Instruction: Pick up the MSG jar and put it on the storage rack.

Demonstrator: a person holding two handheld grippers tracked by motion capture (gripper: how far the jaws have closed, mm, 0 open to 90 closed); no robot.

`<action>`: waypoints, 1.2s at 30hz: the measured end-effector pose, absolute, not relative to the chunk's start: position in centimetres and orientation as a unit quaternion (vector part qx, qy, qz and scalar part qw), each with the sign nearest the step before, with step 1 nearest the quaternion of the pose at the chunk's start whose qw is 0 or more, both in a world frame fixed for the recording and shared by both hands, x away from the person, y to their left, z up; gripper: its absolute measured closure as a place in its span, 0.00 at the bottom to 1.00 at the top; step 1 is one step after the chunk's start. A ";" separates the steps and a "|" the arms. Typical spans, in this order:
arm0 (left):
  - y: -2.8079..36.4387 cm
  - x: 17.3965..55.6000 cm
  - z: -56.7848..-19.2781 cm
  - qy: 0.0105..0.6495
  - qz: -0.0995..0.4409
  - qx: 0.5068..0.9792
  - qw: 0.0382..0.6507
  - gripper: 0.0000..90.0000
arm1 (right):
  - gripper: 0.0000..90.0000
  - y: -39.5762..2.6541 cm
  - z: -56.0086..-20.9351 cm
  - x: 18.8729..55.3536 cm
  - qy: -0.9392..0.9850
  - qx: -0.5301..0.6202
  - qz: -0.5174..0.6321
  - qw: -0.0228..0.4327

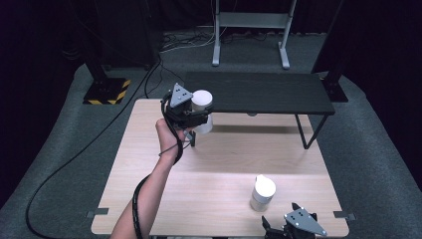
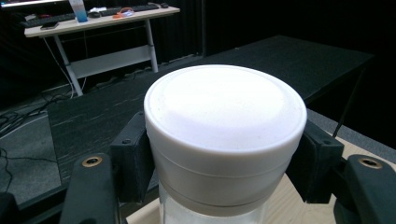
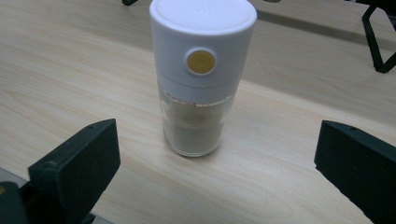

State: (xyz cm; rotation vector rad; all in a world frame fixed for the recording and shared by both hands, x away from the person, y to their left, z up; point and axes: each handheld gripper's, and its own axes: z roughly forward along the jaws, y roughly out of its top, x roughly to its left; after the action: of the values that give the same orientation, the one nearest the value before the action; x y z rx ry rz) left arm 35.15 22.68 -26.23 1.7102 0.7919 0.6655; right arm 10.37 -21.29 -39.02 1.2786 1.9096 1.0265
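Observation:
My left gripper (image 1: 199, 118) is raised above the far left part of the wooden table (image 1: 149, 199), shut on a white-capped clear jar (image 1: 202, 99). In the left gripper view the jar (image 2: 224, 121) stands upright between the two black jaws, which press on its white cap from both sides. A second jar (image 1: 262, 193) with a white cap stands on the table near the front right. In the right gripper view this jar (image 3: 201, 70) has a round yellow button and brownish contents. My right gripper (image 3: 210, 172) is open, its jaws wide apart just short of that jar.
A low black shelf (image 1: 259, 92) on thin legs stands across the table's far edge, close beside the raised jar. Cables run over the grey floor at the left. A white desk frame (image 1: 251, 30) stands behind.

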 end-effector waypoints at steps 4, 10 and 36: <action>22.6 35.2 -25.9 0.332 0.281 0.720 0.540 0.38 | 0.00 -21.3 -39.0 10.4 0.722 0.483 0.389 0.307; 22.6 35.3 -25.5 0.332 0.283 0.719 0.541 0.38 | 0.00 -21.3 -39.1 10.4 0.722 0.484 0.389 0.307; 22.5 35.8 -23.2 0.329 0.295 0.713 0.544 0.38 | 0.00 -21.2 -39.1 10.4 0.724 0.483 0.387 0.305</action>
State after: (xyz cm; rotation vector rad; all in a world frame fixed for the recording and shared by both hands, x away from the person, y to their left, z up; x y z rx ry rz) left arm 35.83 22.48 -23.22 1.6929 0.7800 0.6993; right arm 10.45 -21.24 -39.11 1.2781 1.9174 1.0261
